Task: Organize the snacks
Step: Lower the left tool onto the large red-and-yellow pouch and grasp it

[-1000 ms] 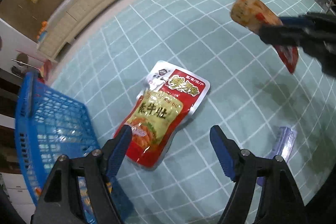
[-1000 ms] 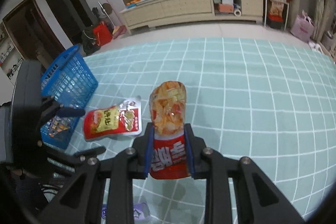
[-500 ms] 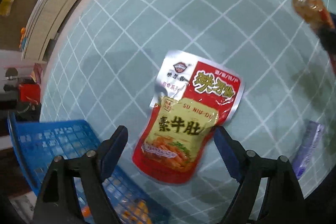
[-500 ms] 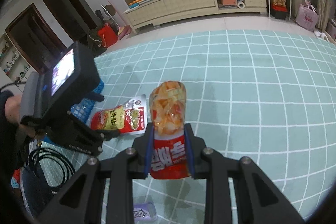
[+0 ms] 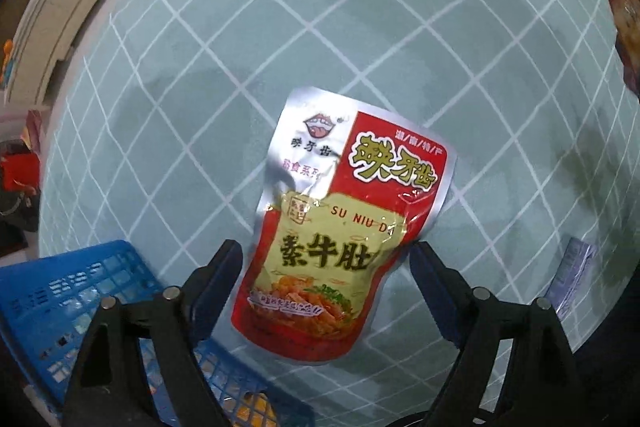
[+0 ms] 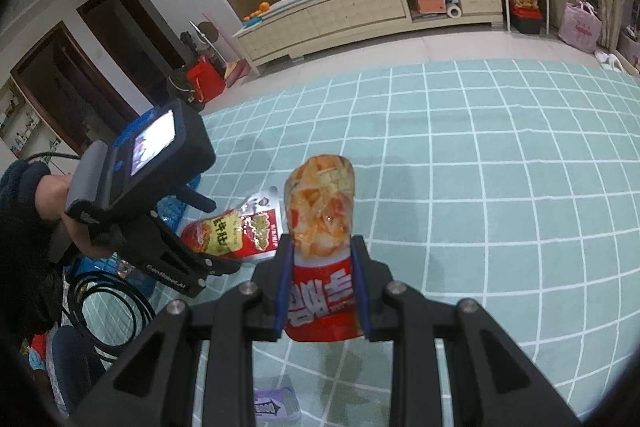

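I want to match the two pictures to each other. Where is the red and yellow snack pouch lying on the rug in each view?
Left wrist view: the red and yellow snack pouch lies flat, centre to lower centre, between the opening left gripper fingers, untouched.
Right wrist view: it lies left of centre, partly behind the left gripper.
Shared landmark: the blue basket beside the pouch.

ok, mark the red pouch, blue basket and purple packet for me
red pouch [image 5: 328, 259]: left wrist view, yellow label panel.
blue basket [image 5: 52, 307]: left wrist view, mesh wall.
purple packet [image 6: 276, 407]: right wrist view, top face.
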{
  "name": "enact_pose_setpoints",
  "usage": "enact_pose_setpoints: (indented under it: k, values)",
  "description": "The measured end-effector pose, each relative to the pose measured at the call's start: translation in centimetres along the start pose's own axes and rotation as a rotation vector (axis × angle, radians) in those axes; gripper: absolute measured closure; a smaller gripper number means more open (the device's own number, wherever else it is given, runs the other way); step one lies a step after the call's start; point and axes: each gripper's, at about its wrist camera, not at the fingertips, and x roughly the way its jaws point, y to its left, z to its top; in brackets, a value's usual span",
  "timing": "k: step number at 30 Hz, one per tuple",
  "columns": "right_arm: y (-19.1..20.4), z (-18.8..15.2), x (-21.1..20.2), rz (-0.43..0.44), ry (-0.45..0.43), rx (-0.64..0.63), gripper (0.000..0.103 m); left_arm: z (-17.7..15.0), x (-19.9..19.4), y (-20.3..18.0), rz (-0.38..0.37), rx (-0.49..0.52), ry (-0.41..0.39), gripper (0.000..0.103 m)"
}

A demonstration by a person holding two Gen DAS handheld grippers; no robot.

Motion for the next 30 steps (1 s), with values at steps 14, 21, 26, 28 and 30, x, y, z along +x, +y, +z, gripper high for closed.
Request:
enact_pose_setpoints:
  k: [14,21,26,28,30]
  values:
    - [-0.1,0.0,-0.5,0.012,-0.006,0.012,0.071,-3.5,-0.6,-2.6,-0.057,-0.049,-0.06,0.039]
    - [-0.4,0.3,-0.2,0.009,0.009,0.022,0.071,-3.3,-0.1,-4.2,-0.043,-0.036,-0.088,0.034]
    - [-0.2,0.4,-0.2,0.015,0.01,0.017,0.071,-2.8,0.6,-4.2,0.041,-0.004,-0.095,0.017]
    - [-0.2,0.4,-0.1,0.014,0.01,0.016,0.071,-2.7,1.0,-4.1,0.052,-0.006,-0.09,0.011]
    - [-0.2,0.4,-0.1,0.014,0.009,0.018,0.071,-2.6,1.3,-3.7,0.044,-0.019,-0.09,0.007]
